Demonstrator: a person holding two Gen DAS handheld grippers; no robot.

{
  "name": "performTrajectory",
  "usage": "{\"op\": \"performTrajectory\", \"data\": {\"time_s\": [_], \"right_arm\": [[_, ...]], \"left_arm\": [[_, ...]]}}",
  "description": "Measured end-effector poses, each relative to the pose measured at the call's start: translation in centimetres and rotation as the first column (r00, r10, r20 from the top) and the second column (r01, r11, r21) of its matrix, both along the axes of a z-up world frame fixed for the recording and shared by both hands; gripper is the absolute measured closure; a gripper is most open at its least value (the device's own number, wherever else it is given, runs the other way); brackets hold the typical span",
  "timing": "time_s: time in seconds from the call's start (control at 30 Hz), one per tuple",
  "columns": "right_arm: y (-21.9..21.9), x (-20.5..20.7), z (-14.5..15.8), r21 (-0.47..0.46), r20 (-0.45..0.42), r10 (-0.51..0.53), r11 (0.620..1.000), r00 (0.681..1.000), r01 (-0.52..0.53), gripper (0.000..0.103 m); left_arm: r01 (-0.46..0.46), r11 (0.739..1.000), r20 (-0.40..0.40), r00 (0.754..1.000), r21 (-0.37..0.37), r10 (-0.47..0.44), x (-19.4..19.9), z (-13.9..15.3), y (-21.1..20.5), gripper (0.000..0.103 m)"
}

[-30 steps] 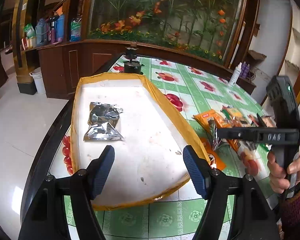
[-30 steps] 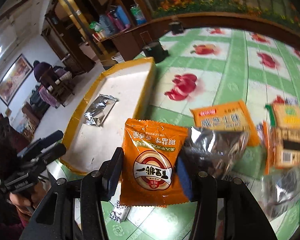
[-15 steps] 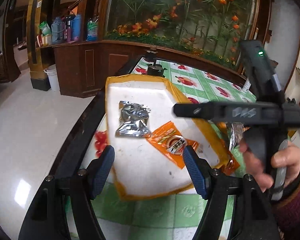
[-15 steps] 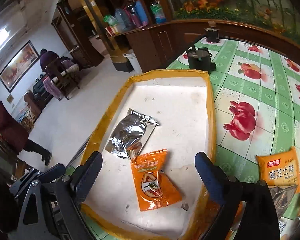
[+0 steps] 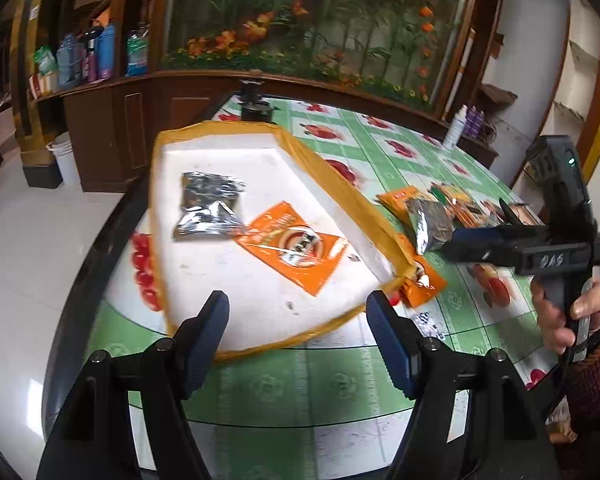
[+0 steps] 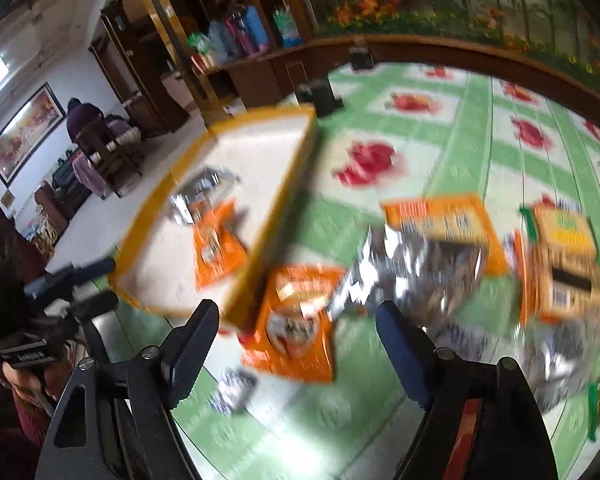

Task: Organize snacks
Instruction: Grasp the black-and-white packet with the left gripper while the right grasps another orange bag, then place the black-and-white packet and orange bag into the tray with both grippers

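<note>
Over the tray [image 5: 342, 188] — left jaws wide, empty; right jaws closing, empty.

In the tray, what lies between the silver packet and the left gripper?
The orange packet, lying flat on the tray beside the silver packet; nearer the left gripper it is bare. Left wrist view.

The left wrist camera looks down, close, over the yellow-rimmed tray [image 5: 188, 312] at the table [image 5: 340, 380] edge. The right wrist camera, just beside it and blurred, faces the same tray [image 6: 268, 216] plus snack packets [image 6: 436, 216] on the cloth.
</note>
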State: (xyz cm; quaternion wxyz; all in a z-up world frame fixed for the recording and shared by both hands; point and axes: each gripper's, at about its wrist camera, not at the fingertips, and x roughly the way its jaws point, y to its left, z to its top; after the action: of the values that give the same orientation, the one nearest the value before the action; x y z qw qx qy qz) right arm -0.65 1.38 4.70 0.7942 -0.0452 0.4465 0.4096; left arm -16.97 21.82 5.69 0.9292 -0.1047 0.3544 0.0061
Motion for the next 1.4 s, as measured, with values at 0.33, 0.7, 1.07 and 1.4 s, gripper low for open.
{"op": "performTrajectory", "data": {"time_s": [0.33,0.7,1.07,1.4], "right_arm": [[4.6,-1.9,-3.2,-0.229,0.106,0.076,0.972,0.991,-0.05,0.019],[-0.6,-3.4,-3.4,-0.251,0.139,0.016,0.968,0.99,0.019,0.041],[-6.0,-5.3,-3.6,-0.174,0.125,-0.058,0.982,0.99,0.079,0.04],[-6.9,-5.0,-3.3,-0.103,0.097,-0.079,0.991,0.992,0.089,0.045]], "left_arm": [[0.1,0.993,-0.023,0.995,0.056,-0.099,-0.8,0.0,-2.5,0.032],[0.256,0.966,-0.069,0.964,-0.029,-0.258,-1.0,-1.6,-6.9,0.032],[0.195,0.981,-0.197,0.961,-0.018,-0.195,3.3,-4.0,-11.4,0.06],[0.19,0.981,-0.161,0.97,0.034,-0.183,3.6,-3.7,-12.4,0.084]]}}
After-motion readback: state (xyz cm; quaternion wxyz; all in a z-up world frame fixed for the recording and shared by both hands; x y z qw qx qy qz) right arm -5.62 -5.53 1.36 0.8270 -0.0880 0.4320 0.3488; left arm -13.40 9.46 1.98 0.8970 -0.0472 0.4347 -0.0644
